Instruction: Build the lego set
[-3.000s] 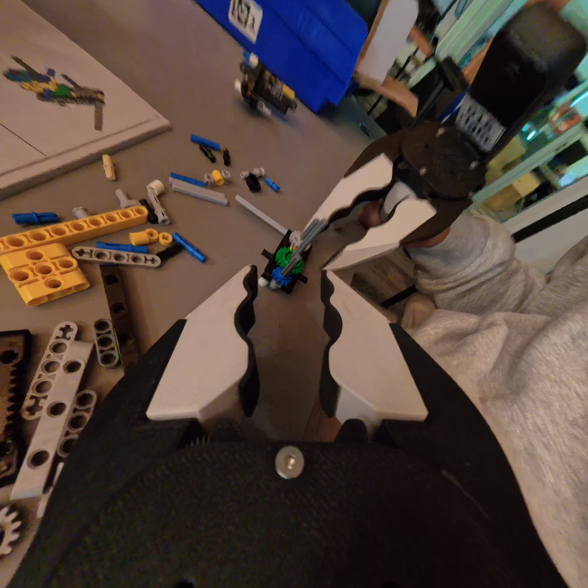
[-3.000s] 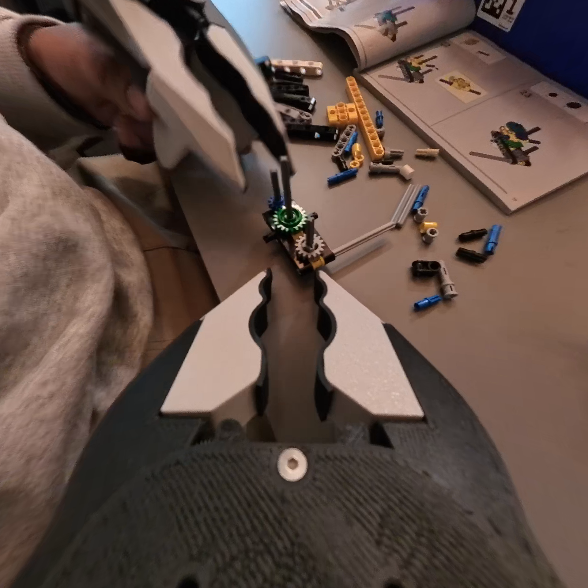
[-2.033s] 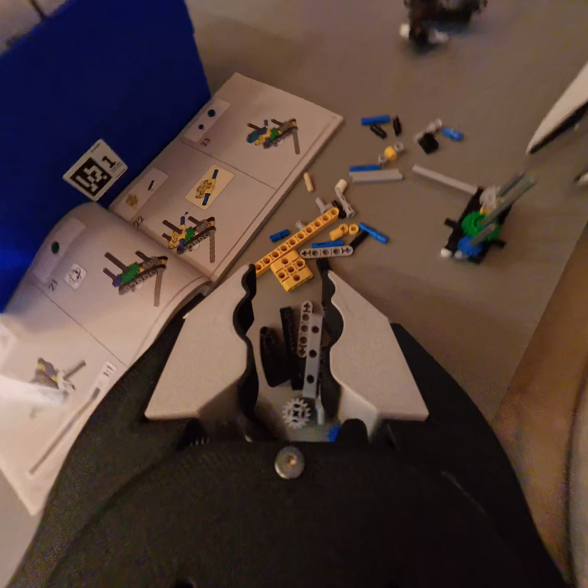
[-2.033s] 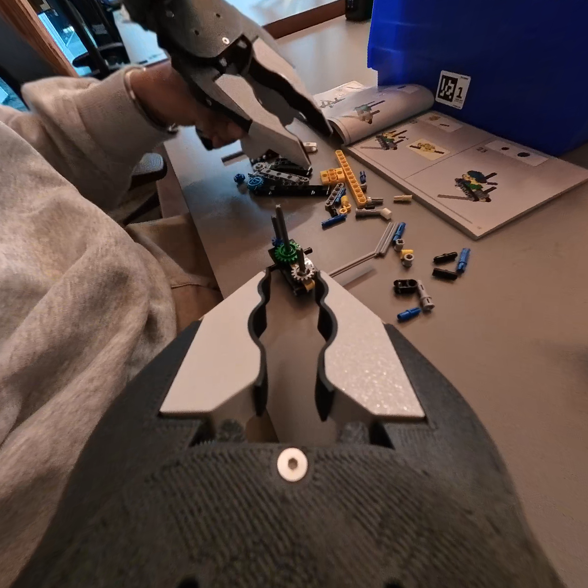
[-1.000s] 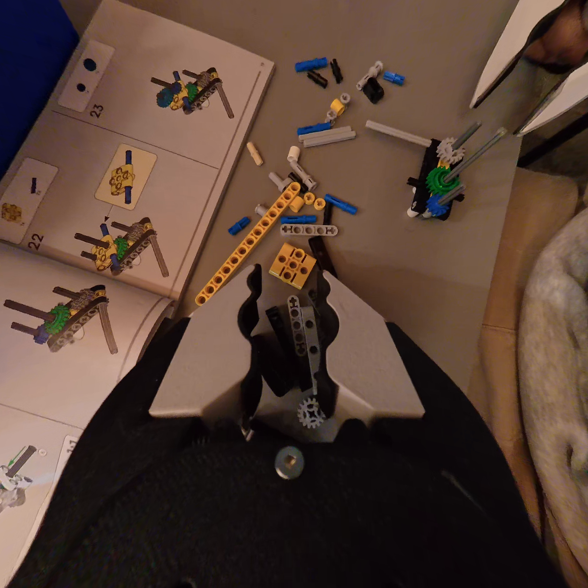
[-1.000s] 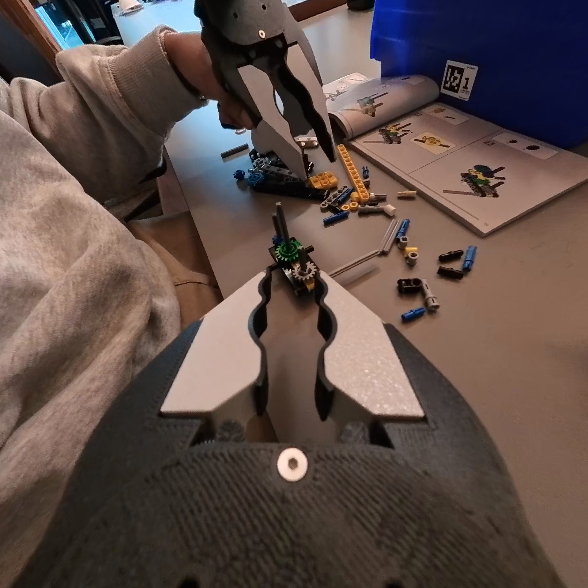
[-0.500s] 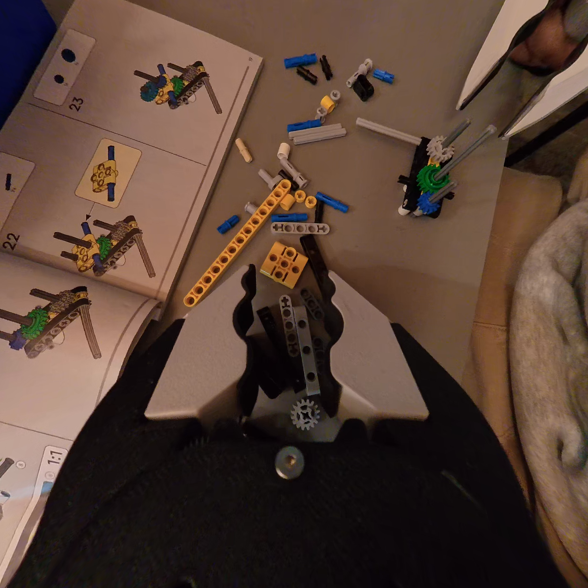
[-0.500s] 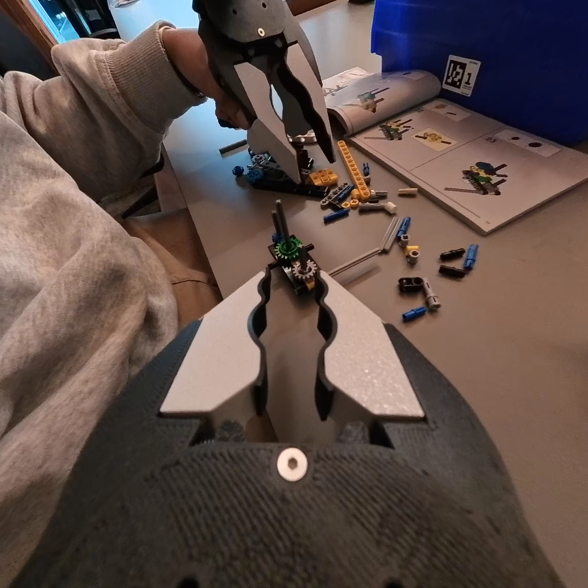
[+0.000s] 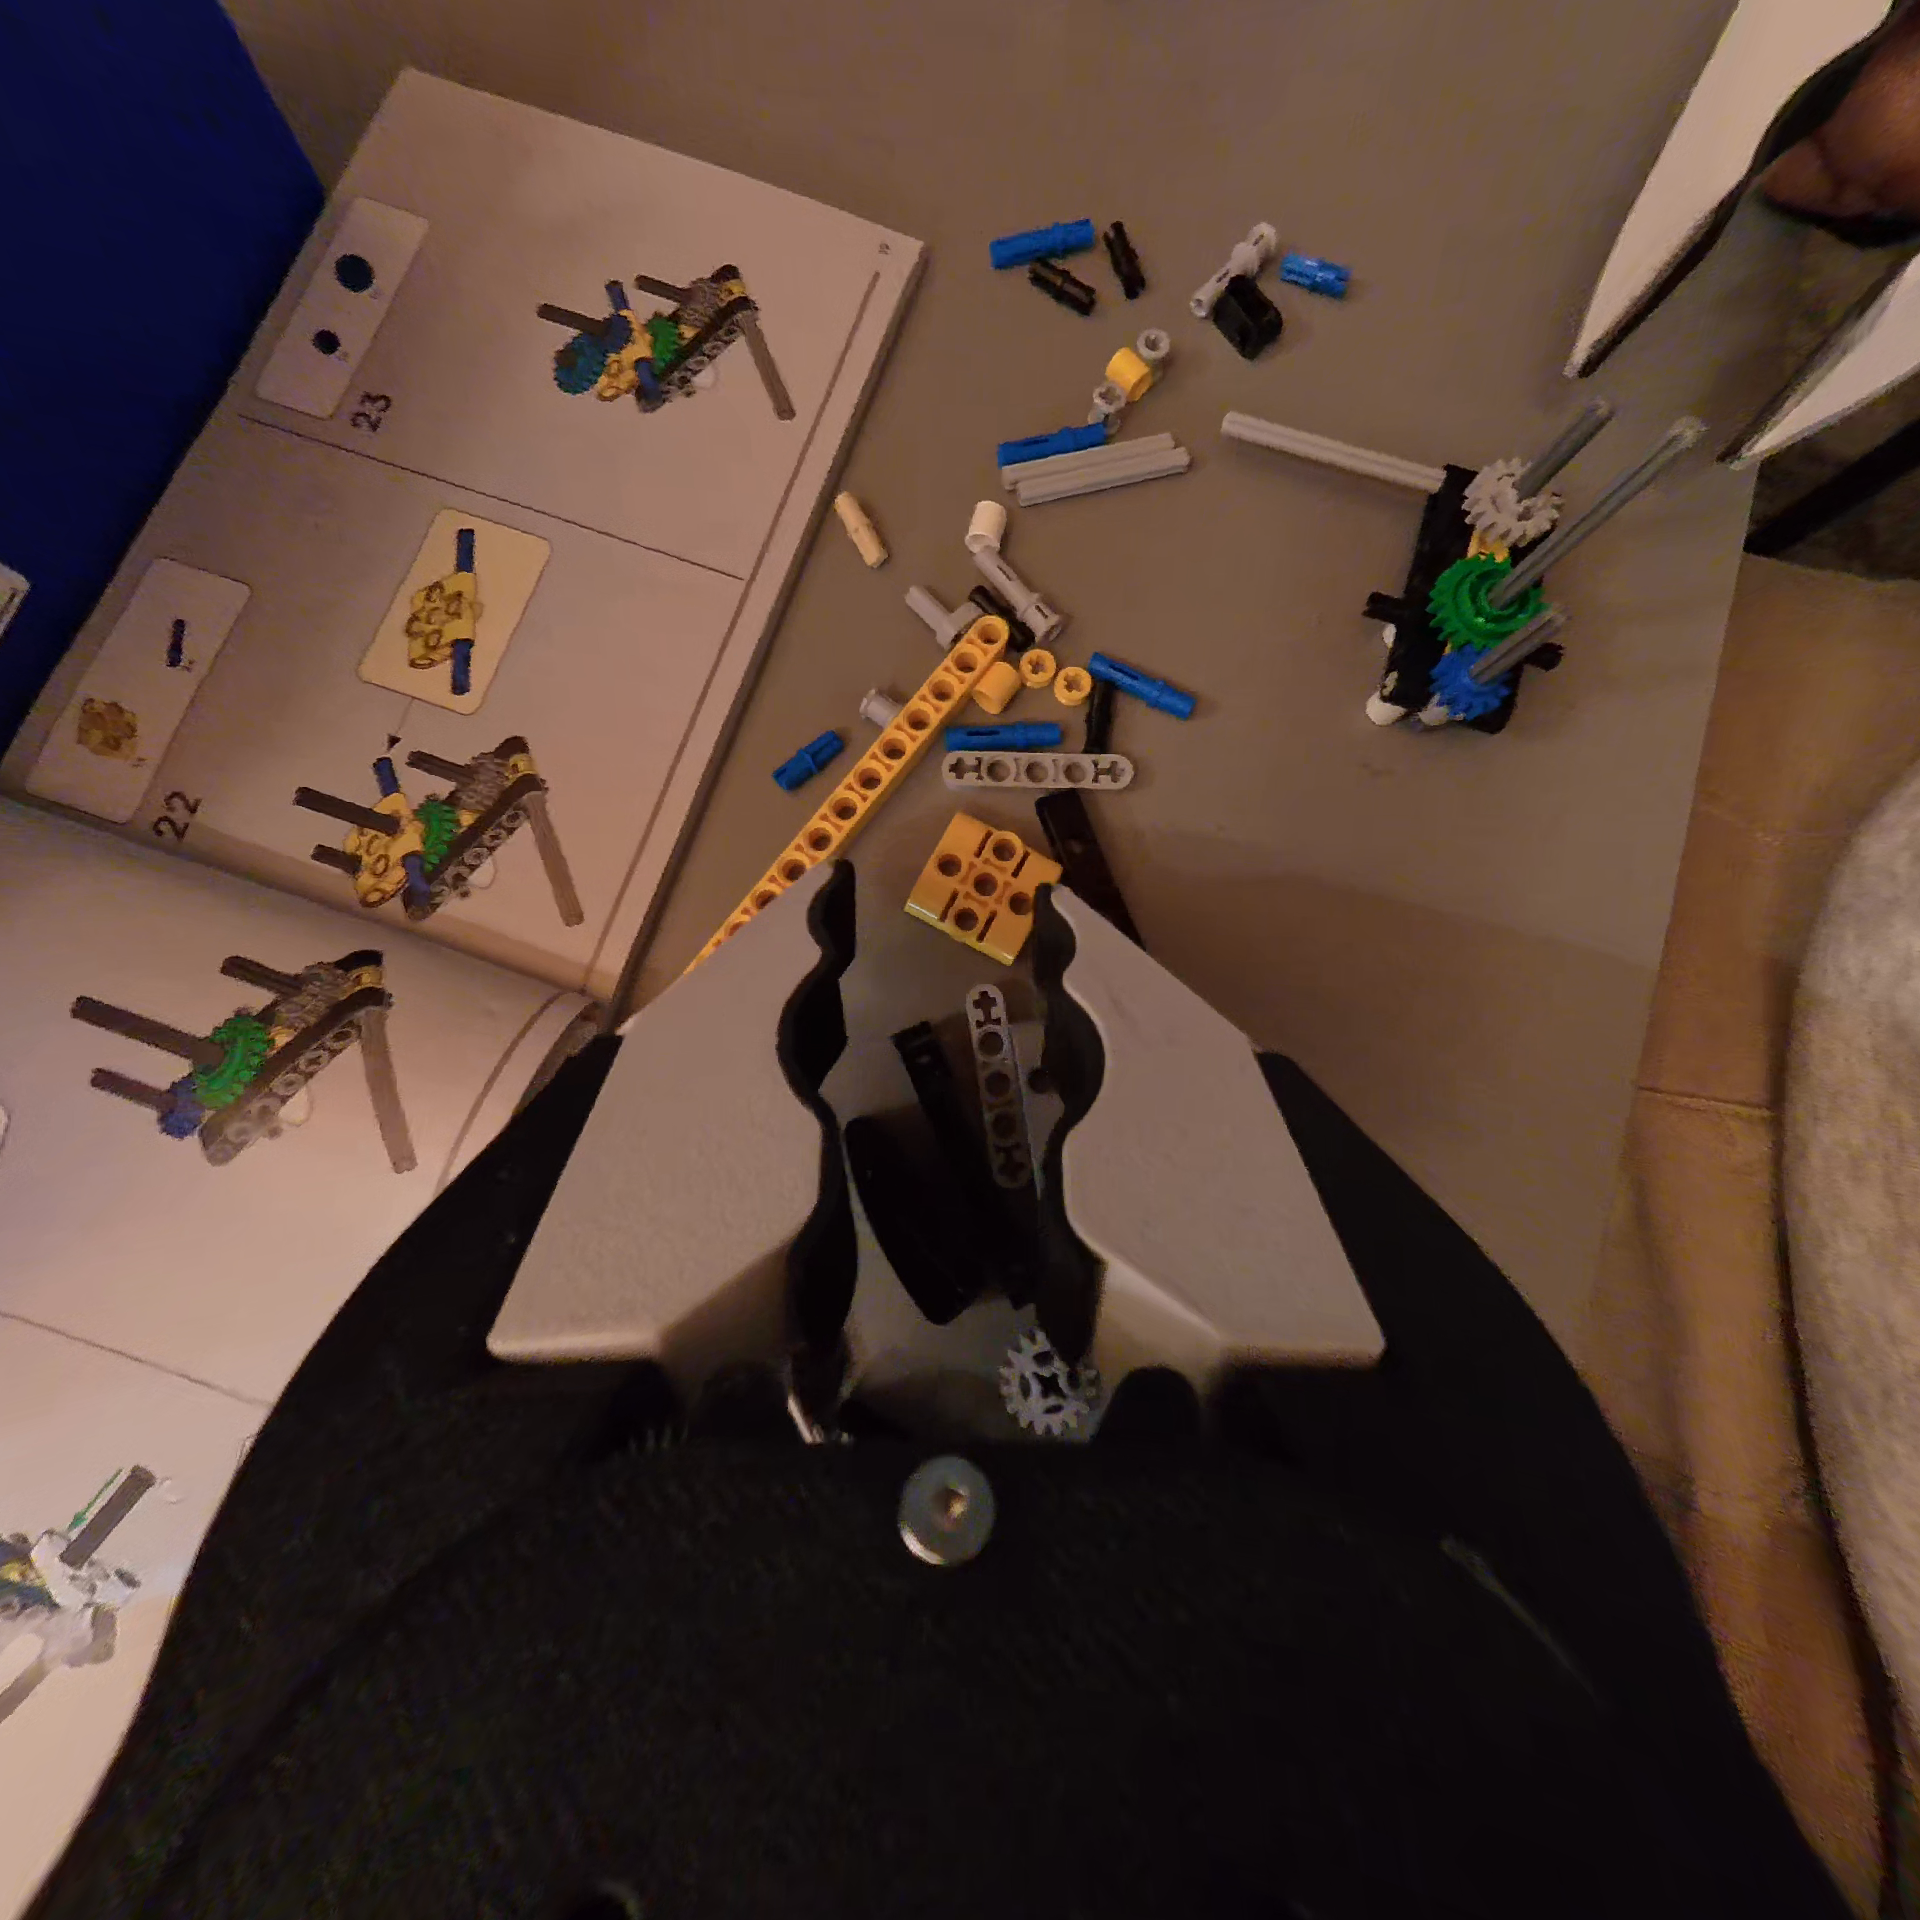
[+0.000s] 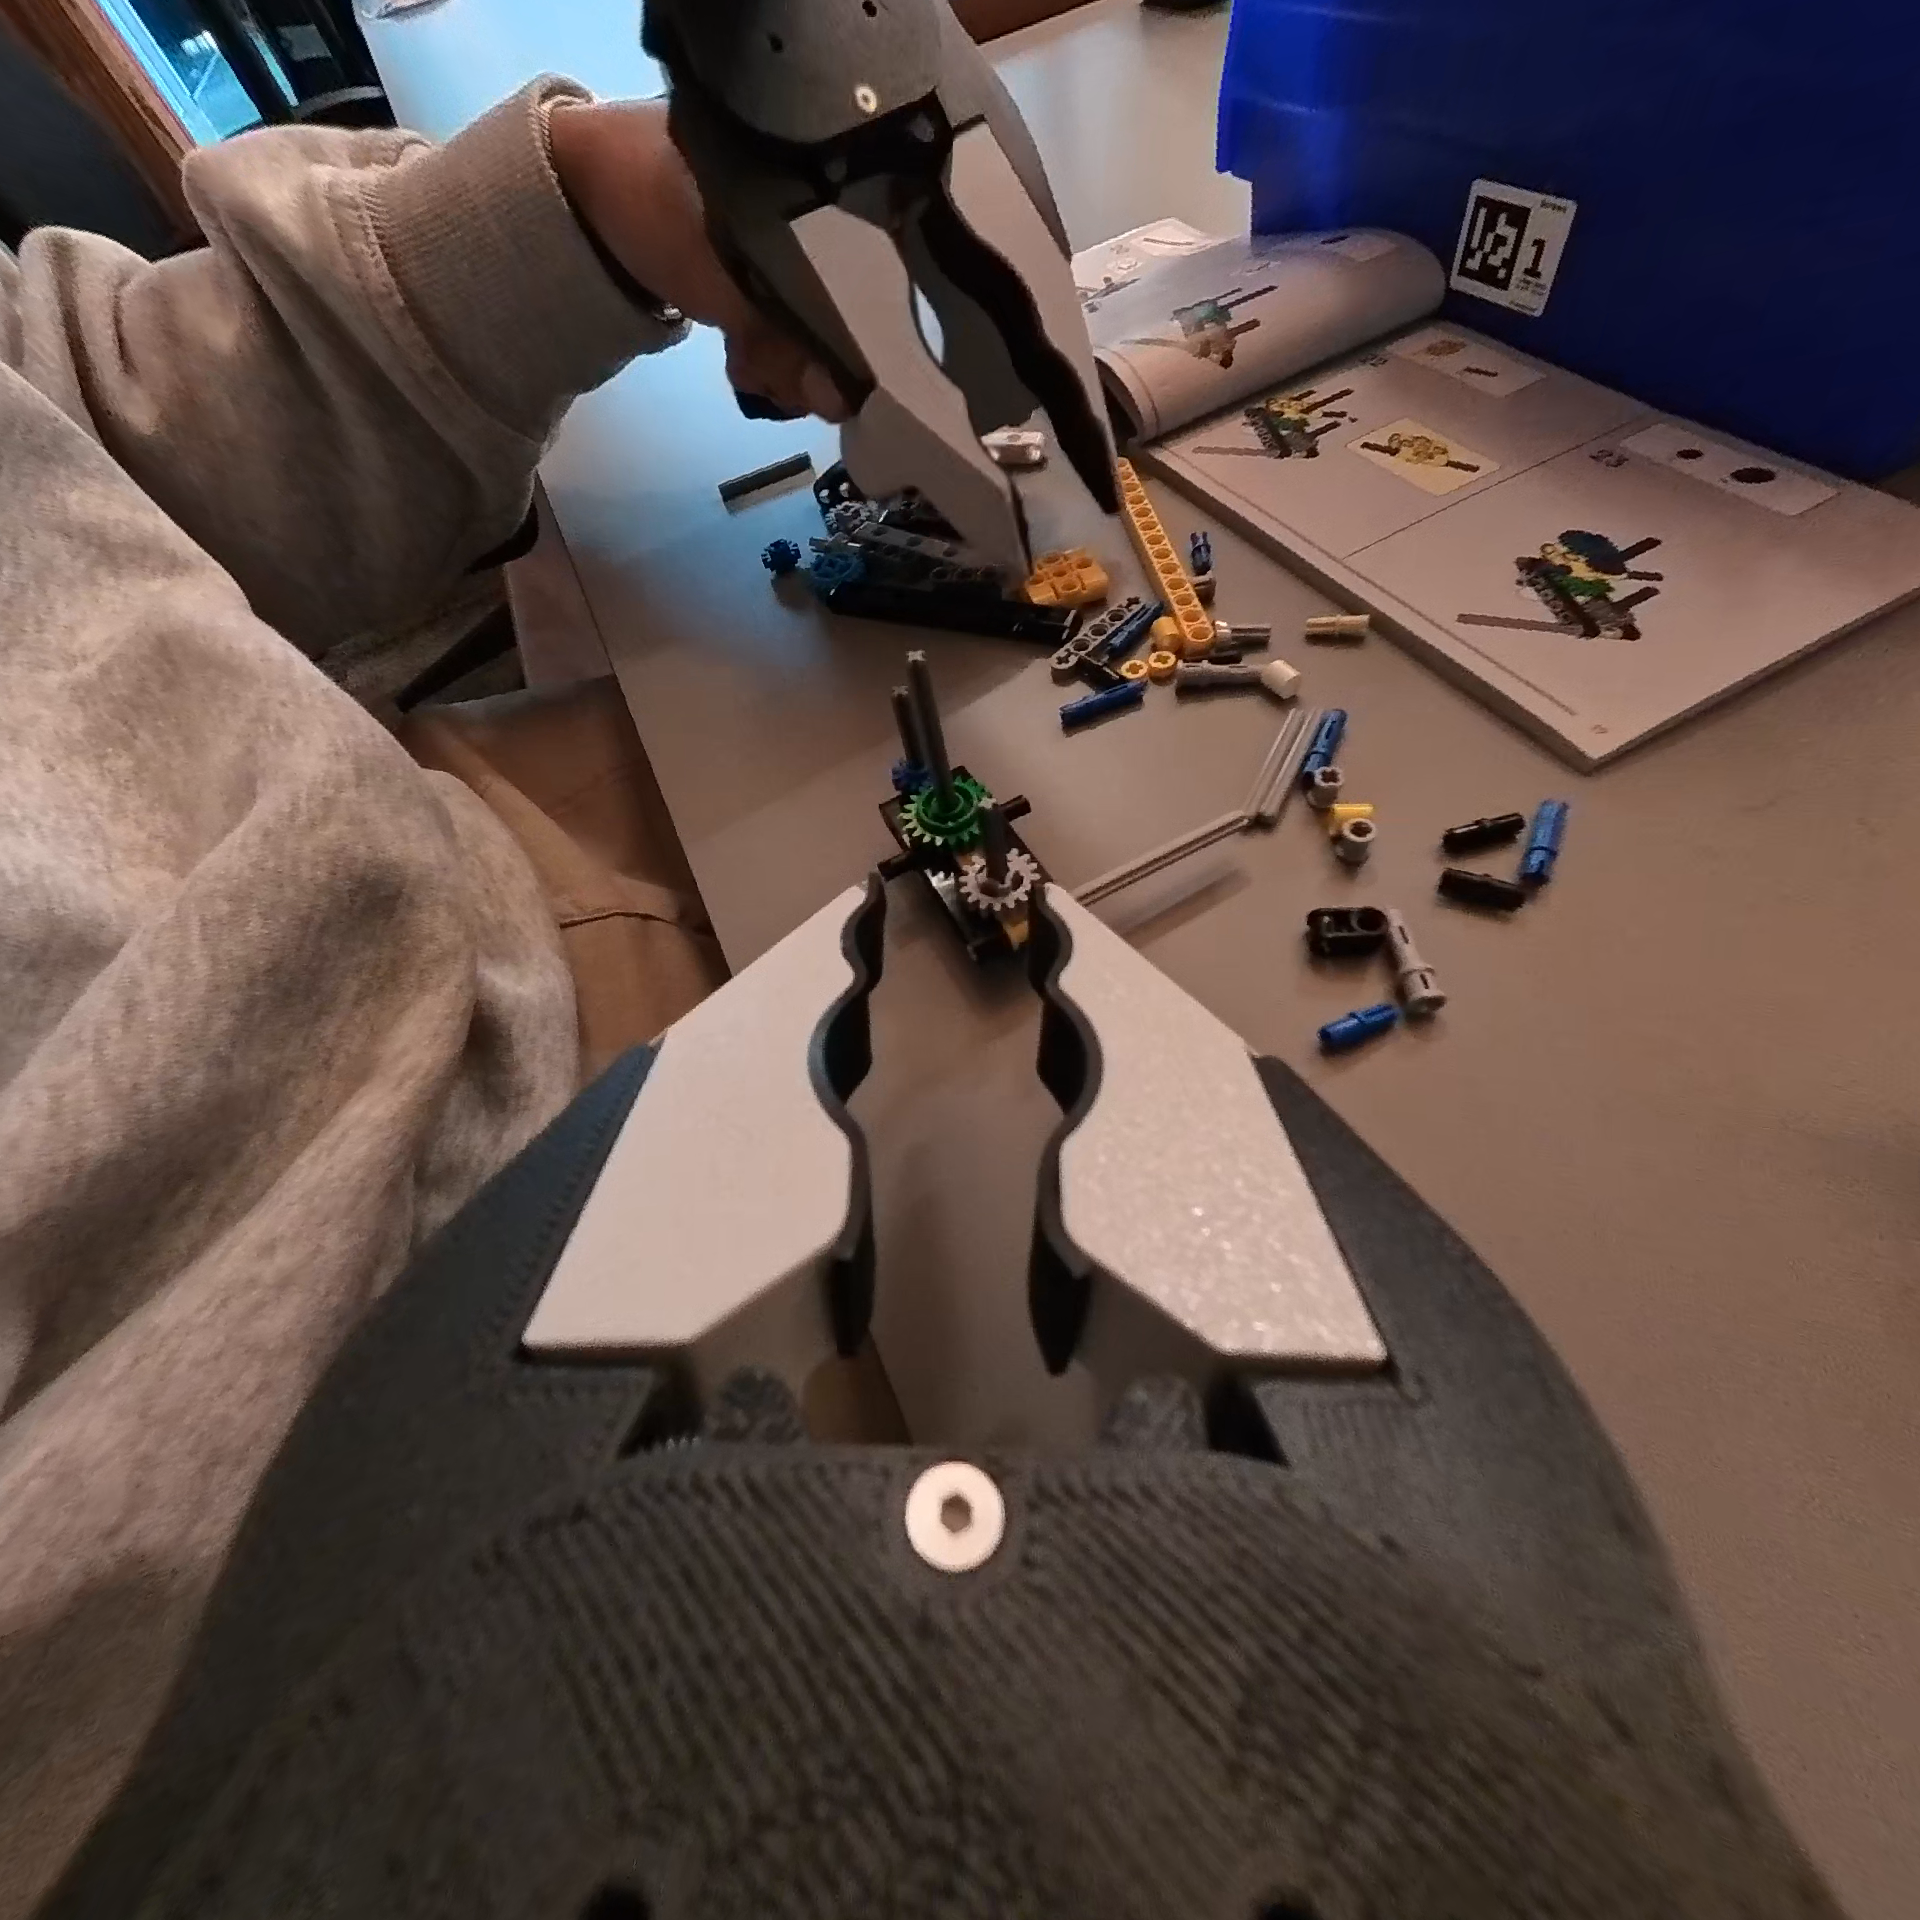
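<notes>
A small black assembly [image 10: 961, 842] with green, grey and blue gears and upright grey axles stands near the table's edge; it also shows in the left wrist view [image 9: 1465, 613]. My right gripper [image 10: 961, 899] is open and empty, its tips just short of the assembly on either side. My left gripper [image 9: 940, 899] is open and empty, low over a pile of black beams [image 9: 914, 1195], a grey thin beam [image 9: 997, 1091] and a grey gear [image 9: 1047, 1382]. A yellow square block [image 9: 982, 878] lies just past its tips, a long yellow beam [image 9: 883, 748] to the left.
An open instruction booklet [image 9: 468, 520] lies left of the loose pins, axles and bushes [image 9: 1091, 457]. A blue bin [image 10: 1610, 156] stands behind the booklet. The table edge [image 9: 1683, 831] runs just right of the assembly. A person's grey sleeve [image 10: 260, 520] is on the left. Tip to tip, the grippers are about 15 cm apart. The grey gear [image 9: 1047, 1382] lies around 9 cm away from my left fingertips.
My left gripper has swung away from the assembly to the beam pile by the booklet and come lower over it. My right gripper has stayed open near the assembly.
</notes>
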Demonstrator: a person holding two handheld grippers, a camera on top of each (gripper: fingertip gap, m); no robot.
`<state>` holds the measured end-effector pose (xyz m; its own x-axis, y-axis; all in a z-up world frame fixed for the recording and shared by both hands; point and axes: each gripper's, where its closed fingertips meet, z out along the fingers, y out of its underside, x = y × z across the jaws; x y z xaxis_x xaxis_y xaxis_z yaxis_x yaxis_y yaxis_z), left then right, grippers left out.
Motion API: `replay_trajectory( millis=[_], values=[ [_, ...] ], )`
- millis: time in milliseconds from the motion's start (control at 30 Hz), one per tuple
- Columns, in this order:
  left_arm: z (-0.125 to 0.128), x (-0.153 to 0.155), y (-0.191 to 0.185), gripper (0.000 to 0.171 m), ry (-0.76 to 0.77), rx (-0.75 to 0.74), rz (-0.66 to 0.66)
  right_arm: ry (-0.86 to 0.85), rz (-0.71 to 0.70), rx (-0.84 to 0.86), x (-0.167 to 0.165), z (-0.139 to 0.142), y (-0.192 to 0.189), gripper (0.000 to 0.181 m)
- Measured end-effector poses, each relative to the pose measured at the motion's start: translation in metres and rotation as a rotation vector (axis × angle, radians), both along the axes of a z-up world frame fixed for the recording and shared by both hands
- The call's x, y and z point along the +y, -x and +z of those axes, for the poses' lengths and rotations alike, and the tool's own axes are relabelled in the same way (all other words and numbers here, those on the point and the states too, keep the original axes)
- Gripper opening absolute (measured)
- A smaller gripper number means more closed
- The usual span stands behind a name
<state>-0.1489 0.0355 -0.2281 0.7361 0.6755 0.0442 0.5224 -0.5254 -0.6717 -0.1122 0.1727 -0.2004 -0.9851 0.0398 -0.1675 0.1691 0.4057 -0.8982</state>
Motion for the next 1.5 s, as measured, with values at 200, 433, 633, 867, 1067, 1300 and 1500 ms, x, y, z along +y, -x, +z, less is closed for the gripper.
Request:
replay_trajectory(
  millis=[200,433,633,867,1067,1300,1500],
  values=[
    [0.002,0.000,-0.002,0.032,-0.046,-0.017,-0.010,0.001,-0.001,0.001,0.000,0.000,0.000,0.026],
    [-0.009,0.003,-0.004,0.034,-0.028,-0.051,-0.061,0.002,0.001,0.002,-0.001,0.000,0.000,0.026],
    [-0.011,0.007,-0.006,0.026,-0.012,-0.050,-0.090,0.008,0.002,0.006,-0.001,0.001,-0.001,0.026],
    [0.013,0.006,-0.003,0.024,-0.045,0.046,-0.080,0.013,0.005,0.010,-0.002,0.002,-0.002,0.026],
    [0.054,0.029,-0.013,0.024,-0.135,0.136,-0.124,0.060,-0.010,0.030,-0.004,0.012,-0.001,0.022],
    [0.075,0.078,-0.042,0.024,-0.167,0.165,-0.281,0.123,-0.018,0.068,-0.015,0.025,-0.010,0.019],
    [0.057,0.096,-0.046,0.024,-0.083,0.125,-0.307,0.088,-0.032,0.080,-0.023,0.017,-0.012,0.016]
  ],
)
